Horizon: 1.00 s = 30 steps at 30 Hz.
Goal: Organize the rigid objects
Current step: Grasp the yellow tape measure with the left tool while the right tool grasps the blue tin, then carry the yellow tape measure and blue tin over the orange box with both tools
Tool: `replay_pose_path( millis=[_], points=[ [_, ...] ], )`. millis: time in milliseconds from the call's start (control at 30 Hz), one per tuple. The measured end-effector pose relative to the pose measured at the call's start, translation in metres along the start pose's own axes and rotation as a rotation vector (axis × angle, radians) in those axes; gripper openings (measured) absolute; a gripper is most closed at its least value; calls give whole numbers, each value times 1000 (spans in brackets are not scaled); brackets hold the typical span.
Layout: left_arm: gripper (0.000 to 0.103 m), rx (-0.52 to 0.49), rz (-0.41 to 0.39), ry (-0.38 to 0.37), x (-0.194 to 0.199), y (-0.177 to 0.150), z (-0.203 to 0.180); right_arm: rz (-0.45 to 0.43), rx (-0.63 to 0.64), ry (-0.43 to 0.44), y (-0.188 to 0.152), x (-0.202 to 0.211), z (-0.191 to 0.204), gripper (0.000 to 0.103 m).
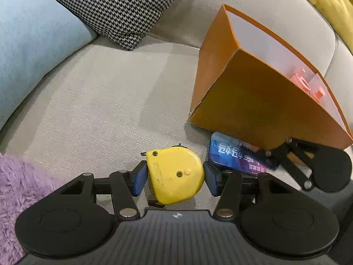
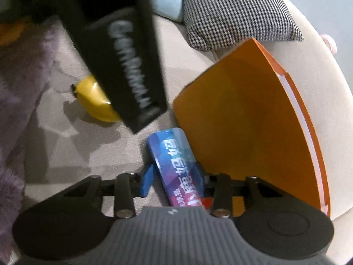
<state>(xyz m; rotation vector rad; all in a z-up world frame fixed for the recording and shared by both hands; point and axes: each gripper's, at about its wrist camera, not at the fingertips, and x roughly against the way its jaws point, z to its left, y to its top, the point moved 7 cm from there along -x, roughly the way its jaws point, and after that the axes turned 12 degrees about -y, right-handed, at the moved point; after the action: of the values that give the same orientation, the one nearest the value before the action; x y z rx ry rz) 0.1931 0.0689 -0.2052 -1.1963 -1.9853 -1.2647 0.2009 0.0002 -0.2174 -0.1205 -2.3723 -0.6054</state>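
A yellow tape measure (image 1: 174,176) lies on the beige sofa seat (image 1: 106,101), and my left gripper (image 1: 175,176) is shut on it, a blue pad pressing each side. In the right wrist view the tape measure (image 2: 94,101) shows partly behind the left gripper's black body (image 2: 123,66). A flat blue case with white characters (image 2: 174,167) lies against the foot of an orange box (image 2: 238,132). My right gripper (image 2: 174,176) is shut on the near end of that case. The orange box (image 1: 253,101) stands open at the top, white inside, with pink pieces (image 1: 306,81) in it.
A houndstooth cushion (image 1: 114,6) and a light blue cushion (image 1: 33,42) lean at the back of the sofa. A purple fluffy throw (image 1: 19,190) covers the left near corner. A yellow cushion (image 1: 331,2) sits at the far right.
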Motion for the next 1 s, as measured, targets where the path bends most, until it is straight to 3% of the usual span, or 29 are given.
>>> replay_pose_path(
  millis=[100,233,400,567,700,1000],
  points=[
    [62,3,-26,6,3,2,1,-24,1,-12,0,10,1,23],
    [62,0,-50,15,11,2,2,-33,-89,4,0,25,-13,16],
    [62,-36,-37,-1,15,-2,-6,-19,-214,40,1,46,-40,14],
    [62,-85,-20,-37,12,-5,-15,68,-431,157,-2,57,-61,14],
    [62,-102,-4,-44,9,-8,-18,182,-607,227,-18,35,-75,14],
    [62,-119,26,-85,0,-12,-24,253,-641,239,-27,8,-66,16]
  ],
)
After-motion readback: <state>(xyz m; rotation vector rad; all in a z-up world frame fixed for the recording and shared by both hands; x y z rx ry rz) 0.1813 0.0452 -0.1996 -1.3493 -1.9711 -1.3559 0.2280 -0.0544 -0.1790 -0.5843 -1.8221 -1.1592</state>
